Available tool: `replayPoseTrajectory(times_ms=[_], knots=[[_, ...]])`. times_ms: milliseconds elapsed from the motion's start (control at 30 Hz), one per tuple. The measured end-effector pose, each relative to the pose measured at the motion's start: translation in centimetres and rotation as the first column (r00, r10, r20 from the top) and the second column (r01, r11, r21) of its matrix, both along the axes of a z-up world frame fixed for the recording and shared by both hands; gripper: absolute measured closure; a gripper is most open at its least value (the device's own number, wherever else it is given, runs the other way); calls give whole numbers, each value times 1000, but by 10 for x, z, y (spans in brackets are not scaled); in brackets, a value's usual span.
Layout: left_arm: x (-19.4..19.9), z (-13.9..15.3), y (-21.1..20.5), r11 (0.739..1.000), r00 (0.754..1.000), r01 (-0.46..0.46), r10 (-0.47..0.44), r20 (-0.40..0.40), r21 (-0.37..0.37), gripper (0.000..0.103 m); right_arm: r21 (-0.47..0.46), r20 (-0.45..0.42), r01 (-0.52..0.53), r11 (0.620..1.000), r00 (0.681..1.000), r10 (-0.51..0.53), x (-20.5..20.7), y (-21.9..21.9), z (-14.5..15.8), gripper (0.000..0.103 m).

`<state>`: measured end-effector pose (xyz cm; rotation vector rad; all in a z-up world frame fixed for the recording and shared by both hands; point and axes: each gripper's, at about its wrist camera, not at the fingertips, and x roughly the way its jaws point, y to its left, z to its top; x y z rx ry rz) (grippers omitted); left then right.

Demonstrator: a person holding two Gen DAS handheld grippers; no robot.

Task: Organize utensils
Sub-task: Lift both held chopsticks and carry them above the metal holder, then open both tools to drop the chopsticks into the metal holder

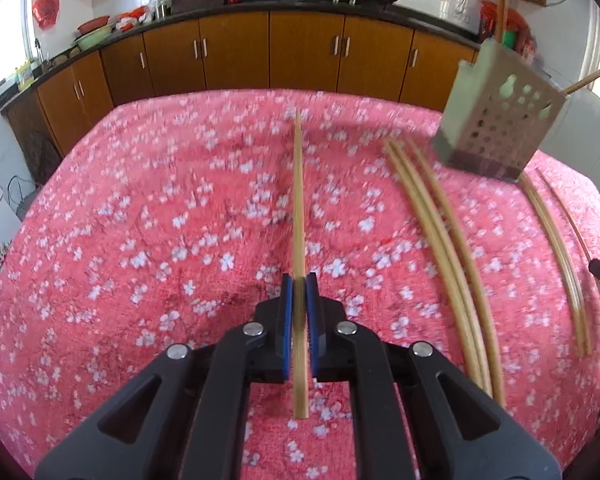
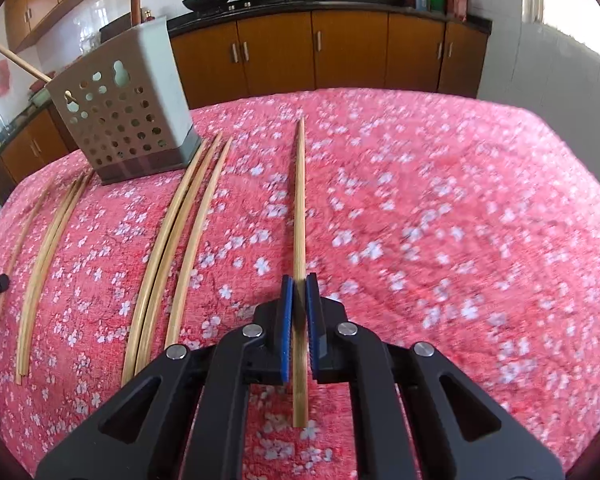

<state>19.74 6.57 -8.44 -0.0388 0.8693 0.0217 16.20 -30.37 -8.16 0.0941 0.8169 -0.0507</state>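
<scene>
Left wrist view: the left gripper (image 1: 299, 280) is clenched on 1 chopstick (image 1: 298, 200), which runs straight ahead from between the blue pads (image 1: 286, 300), its rear end sticking out behind the jaws. Whether it is lifted off the pink floral cloth (image 1: 160, 220) or lying on it, I cannot tell. Ahead and to the right of the claw stands the perforated utensil holder (image 1: 496, 120), with 2 sticks already poking out of it. Between claw and holder, to the right, lies a bundle of 3 loose chopsticks (image 1: 440, 240); further right lies another small group (image 1: 556, 248), and the dark tip of the other gripper shows at the right edge.

Right wrist view: the right gripper (image 2: 299, 280) is likewise closed on a single chopstick (image 2: 300, 208) pointing forward. The utensil holder (image 2: 128, 120) sits ahead and to the left of this claw, and the loose chopsticks (image 2: 172, 248) lie to its left, a thinner group (image 2: 44, 256) beyond them.

Risks, as I judge them: each stick is pinched near its rear third, so the long front end can swing or pivot in the pads when tilted upright. With both claws converging on 1 narrow opening, they may collide, or a tip may catch the rim or the sticks inside and tip the light holder. The soft cloth makes that holder less steady.
</scene>
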Motion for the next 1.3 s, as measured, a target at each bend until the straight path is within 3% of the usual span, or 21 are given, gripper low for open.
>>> replayPoseTrajectory(times_ms=[267,433,600,700,933,1100,1200,1300], knots=[[-22,81,3,998,975,14,-1,224,-56,95,-78,275,8,997,961,14,-23,11,83,95],[-23,118,3,997,948,11,15,318,-80,95,-57,342,15,998,940,5,-28,6,106,95],[-24,141,3,997,933,11,19,360,-82,95,-54,373,11,998,928,10,-24,11,119,96],[-26,163,0,992,921,46,2,390,-114,95,-4,426,-16,1000,905,17,-30,11,147,96],[-34,226,-33,978,869,168,-87,488,-124,95,103,557,-157,982,827,74,-40,24,222,96],[-32,260,-63,964,813,227,-108,572,-140,95,80,617,-189,979,781,101,-36,42,244,96],[-24,271,-78,962,782,229,-90,616,-149,95,65,614,-191,979,781,112,-19,52,243,96],[-10,273,-90,964,766,217,-70,640,-154,95,52,583,-186,981,804,122,2,61,234,96]])
